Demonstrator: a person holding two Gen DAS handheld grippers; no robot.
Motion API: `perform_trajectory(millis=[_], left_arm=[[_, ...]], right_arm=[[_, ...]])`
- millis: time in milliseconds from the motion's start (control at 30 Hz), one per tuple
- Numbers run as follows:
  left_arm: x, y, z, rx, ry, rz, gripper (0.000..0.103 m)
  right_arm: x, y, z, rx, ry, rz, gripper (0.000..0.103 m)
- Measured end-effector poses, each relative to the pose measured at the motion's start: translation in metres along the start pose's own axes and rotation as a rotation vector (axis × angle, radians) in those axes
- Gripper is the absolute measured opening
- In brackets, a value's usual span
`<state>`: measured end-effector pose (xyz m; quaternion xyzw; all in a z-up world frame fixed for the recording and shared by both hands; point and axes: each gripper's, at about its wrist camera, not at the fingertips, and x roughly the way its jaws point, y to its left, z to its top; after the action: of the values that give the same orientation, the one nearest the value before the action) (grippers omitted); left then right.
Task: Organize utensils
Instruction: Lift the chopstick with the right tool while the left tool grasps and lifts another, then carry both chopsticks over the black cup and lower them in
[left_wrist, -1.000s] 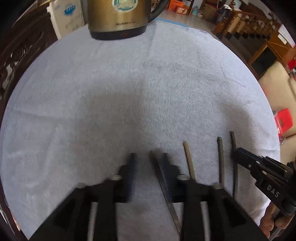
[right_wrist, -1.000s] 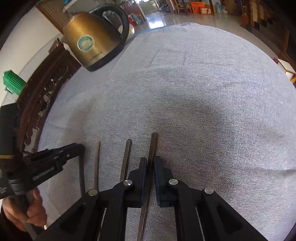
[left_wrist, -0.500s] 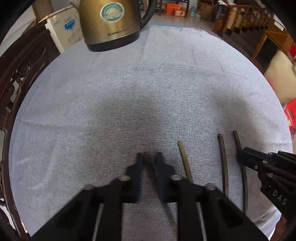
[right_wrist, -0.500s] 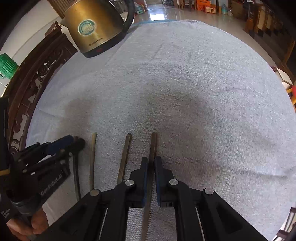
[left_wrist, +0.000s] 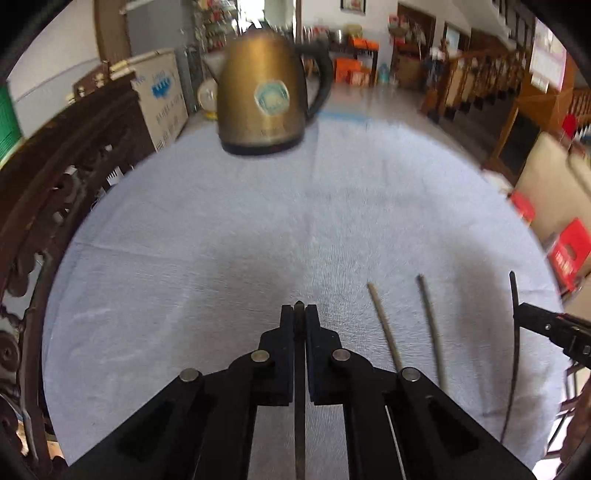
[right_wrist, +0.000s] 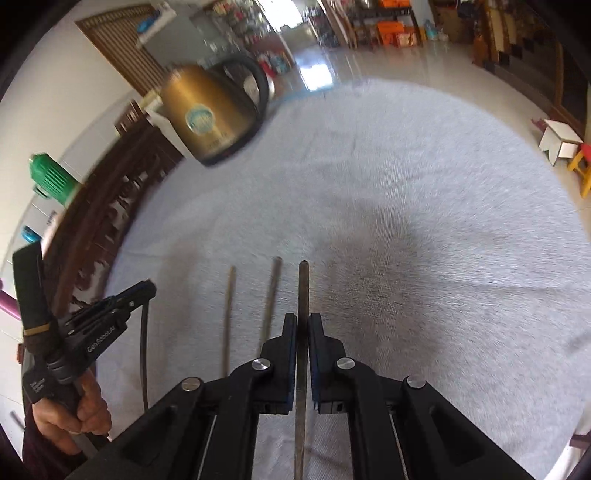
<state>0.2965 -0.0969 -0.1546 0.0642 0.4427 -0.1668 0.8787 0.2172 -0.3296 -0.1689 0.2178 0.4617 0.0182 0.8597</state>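
Note:
Several thin dark chopsticks are in play on a pale grey cloth. My left gripper is shut on one chopstick, whose tip just shows past the pads. My right gripper is shut on another chopstick, which sticks out well ahead of the fingers. Two more chopsticks lie side by side on the cloth between the grippers. The left wrist view catches the right gripper at the right edge. In the right wrist view the left gripper is at the left, gripped by a hand.
A brass-coloured electric kettle with a black handle stands at the far side of the cloth. Dark carved wooden furniture runs along the left edge. Beyond the table are a tiled floor, a stair rail and red stools.
The left gripper's jaws closed onto a chopstick. Both grippers then rose and tipped up with their chopsticks, so the kettle and the room came further into view.

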Motion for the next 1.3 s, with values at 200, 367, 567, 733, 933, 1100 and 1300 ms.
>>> perform_trajectory(millis=[200, 367, 567, 733, 933, 1100, 1300], left_arm=[[-0.075, 0.025, -0.016, -0.078, -0.191, -0.012, 0.006], [-0.123, 0.056, -0.037, -0.173, -0.304, -0.006, 0.006], [-0.164, 0.087, -0.064, -0.27, -0.4, -0.015, 0.005], [-0.207, 0.072, -0.086, -0.281, -0.488, -0.083, 0.005], [-0.237, 0.047, -0.096, -0.273, -0.562, -0.192, 0.006], [-0.252, 0.027, -0.095, -0.273, -0.663, -0.238, 0.006], [-0.264, 0.016, -0.093, -0.306, -0.786, -0.239, 0.006]], right_arm=[[-0.069, 0.024, -0.026, -0.038, -0.196, -0.002, 0.007], [-0.124, 0.054, -0.057, -0.077, -0.37, -0.012, 0.007], [-0.178, 0.084, -0.098, -0.109, -0.547, -0.071, 0.007], [-0.221, 0.102, -0.127, -0.118, -0.675, -0.074, 0.007], [-0.265, 0.124, -0.147, -0.152, -0.773, -0.045, 0.007], [-0.29, 0.136, -0.158, -0.176, -0.791, 0.018, 0.007], [-0.295, 0.142, -0.166, -0.183, -0.771, 0.07, 0.007]])
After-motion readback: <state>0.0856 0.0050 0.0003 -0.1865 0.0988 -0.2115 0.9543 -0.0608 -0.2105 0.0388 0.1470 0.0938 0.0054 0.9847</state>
